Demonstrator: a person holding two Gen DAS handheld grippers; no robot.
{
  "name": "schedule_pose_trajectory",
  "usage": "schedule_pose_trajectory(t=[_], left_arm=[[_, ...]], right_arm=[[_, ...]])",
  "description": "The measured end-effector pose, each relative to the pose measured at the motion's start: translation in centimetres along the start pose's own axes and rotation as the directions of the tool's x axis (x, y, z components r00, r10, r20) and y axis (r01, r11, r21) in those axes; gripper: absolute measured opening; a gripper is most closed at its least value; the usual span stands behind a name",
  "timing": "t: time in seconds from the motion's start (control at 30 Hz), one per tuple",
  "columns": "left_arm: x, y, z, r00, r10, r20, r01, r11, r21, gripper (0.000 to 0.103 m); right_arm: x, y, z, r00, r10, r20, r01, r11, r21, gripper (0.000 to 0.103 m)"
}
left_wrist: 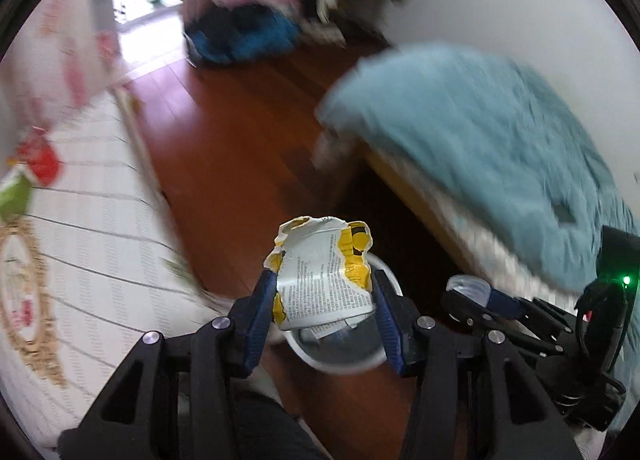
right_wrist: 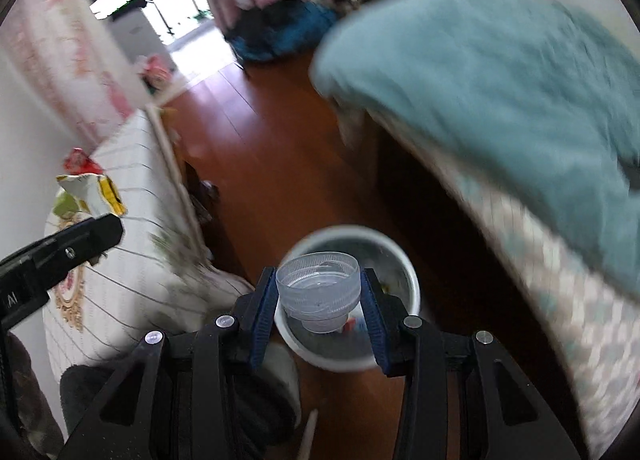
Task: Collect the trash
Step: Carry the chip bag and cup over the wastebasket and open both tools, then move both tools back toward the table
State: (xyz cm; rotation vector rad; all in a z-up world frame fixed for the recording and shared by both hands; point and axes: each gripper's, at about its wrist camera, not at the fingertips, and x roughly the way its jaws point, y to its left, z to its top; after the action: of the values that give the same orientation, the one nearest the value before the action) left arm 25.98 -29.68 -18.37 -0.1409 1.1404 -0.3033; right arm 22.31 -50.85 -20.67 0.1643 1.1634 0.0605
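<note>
A crumpled wrapper (left_wrist: 324, 284) is clamped in the left gripper (left_wrist: 325, 292) and a clear plastic cup (right_wrist: 318, 292) in the right gripper (right_wrist: 319, 294), both above the white bin (right_wrist: 412, 280); dropping is judged left; more litter (left_wrist: 38, 160) is seen on the white table's (left_wrist: 100, 220) far edge

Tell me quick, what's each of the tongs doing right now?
Left tongs: shut on a crumpled yellow-and-white printed paper wrapper.
Right tongs: shut on a clear ribbed plastic cap.
</note>
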Motion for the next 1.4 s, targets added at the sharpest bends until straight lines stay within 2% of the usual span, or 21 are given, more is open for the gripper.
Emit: schedule_pose_trajectory(t=[0.13,0.27,0.6,0.63,0.67,0.73,0.77,0.83,0.9,0.97,1.03,1.27,1.4], left_arm=[[5.3,-2.0,-0.4,0.994,0.005,-0.113,0.001,0.998,0.057,0.044],[8.4,-2.8,-0.5,0.983,0.032,-0.179,-0.016,0.996,0.089,0.045],[13.5,-2.2,-0.4,0.963,0.055,-0.265,-0.033,0.996,0.088,0.048],[13.5,-2.1,-0.4,0.963,0.055,-0.264,-0.033,0.996,0.087,0.059],[13.5,-2.0,-0.3,0.964,0.056,-0.26,-0.034,0.996,0.087,0.078],[13.4,-2.0,-0.3,0.965,0.062,-0.254,-0.04,0.995,0.09,0.094],[13.4,-2.0,-0.4,0.964,0.072,-0.255,-0.049,0.994,0.094,0.094],[13.4,-2.1,-0.6,0.961,0.095,-0.258,-0.07,0.992,0.105,0.094],[13.4,-2.0,-0.7,0.961,0.108,-0.256,-0.082,0.991,0.11,0.095],[13.1,-1.9,-0.9,0.961,0.123,-0.249,-0.099,0.989,0.108,0.095],[12.9,-1.7,-1.0,0.96,0.138,-0.243,-0.114,0.988,0.107,0.095],[10.7,-1.5,-1.0,0.963,0.173,-0.208,-0.154,0.983,0.104,0.095],[8.9,-1.7,-0.9,0.967,0.181,-0.176,-0.165,0.981,0.103,0.095]], right_arm=[[4.3,-3.1,-1.1,0.997,0.002,-0.08,0.003,0.998,0.061,0.043],[8.1,-4.1,-1.4,0.991,-0.004,-0.137,0.014,0.997,0.074,0.043],[14.1,-5.3,-0.4,0.979,-0.029,-0.203,0.044,0.997,0.069,0.043],[14.5,-5.3,-0.4,0.978,-0.03,-0.207,0.046,0.996,0.07,0.043],[14.9,-5.4,-0.4,0.976,-0.03,-0.213,0.047,0.996,0.074,0.043],[15.7,-5.6,-0.3,0.974,-0.025,-0.226,0.044,0.996,0.078,0.044],[15.9,-5.7,-0.4,0.972,-0.03,-0.233,0.05,0.996,0.081,0.046],[16.5,-5.8,-0.4,0.969,-0.03,-0.245,0.054,0.994,0.091,0.068],[16.7,-5.9,-0.6,0.967,-0.035,-0.252,0.063,0.993,0.101,0.079],[16.5,-5.7,-0.7,0.966,-0.044,-0.256,0.072,0.992,0.102,0.083],[16.2,-5.7,-0.8,0.964,-0.06,-0.26,0.089,0.991,0.101,0.101],[13.3,-5.5,-1.4,0.959,-0.126,-0.254,0.152,0.985,0.084,0.101],[10.6,-5.3,-1.8,0.964,-0.138,-0.226,0.162,0.983,0.09,0.101]])
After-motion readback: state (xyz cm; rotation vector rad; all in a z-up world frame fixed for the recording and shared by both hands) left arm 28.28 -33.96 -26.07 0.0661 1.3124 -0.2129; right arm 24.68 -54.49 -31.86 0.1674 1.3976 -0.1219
